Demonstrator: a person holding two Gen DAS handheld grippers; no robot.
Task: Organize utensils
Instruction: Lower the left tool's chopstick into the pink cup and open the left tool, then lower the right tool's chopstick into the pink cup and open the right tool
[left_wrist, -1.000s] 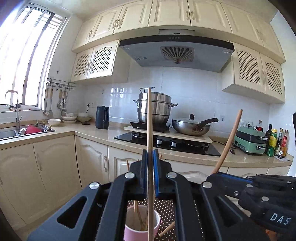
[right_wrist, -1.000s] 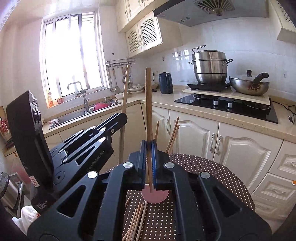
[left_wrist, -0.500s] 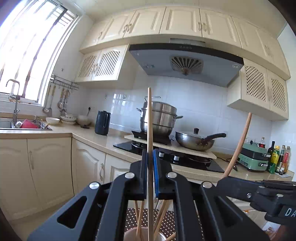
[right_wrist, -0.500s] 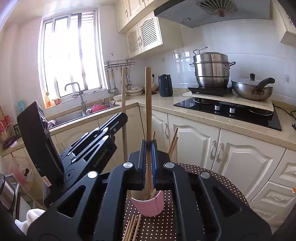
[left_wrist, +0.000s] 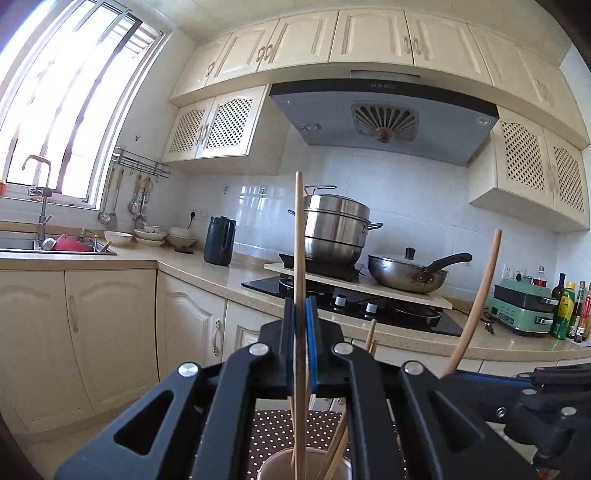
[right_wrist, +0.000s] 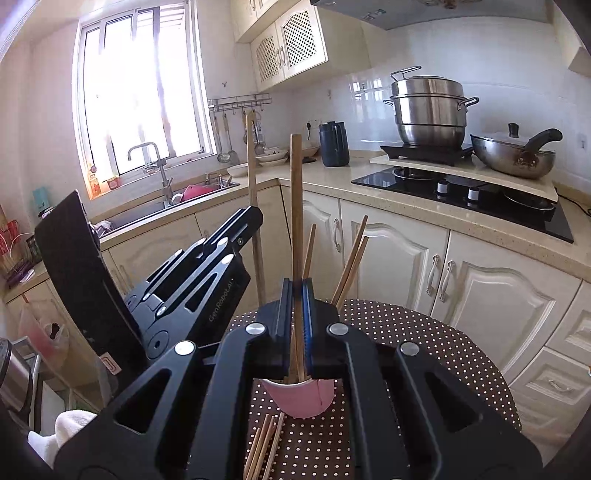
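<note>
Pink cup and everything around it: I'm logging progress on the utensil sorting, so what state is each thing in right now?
Left gripper: shut on a chopstick, upright.
Right gripper: shut on a chopstick, upright.
Left chopstick: held, lower end in the cup.
Right chopstick: held above the cup.
Pink cup: upright on the dotted table, several chopsticks inside.
Loose chopsticks: lying on the table beside the cup.

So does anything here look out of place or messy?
Yes: several chopsticks lie loose on the dotted table, just in front of the pink cup, while others stand inside it. Each gripper holds one more chopstick upright over the cup. Nothing looks spilled or broken.
</note>
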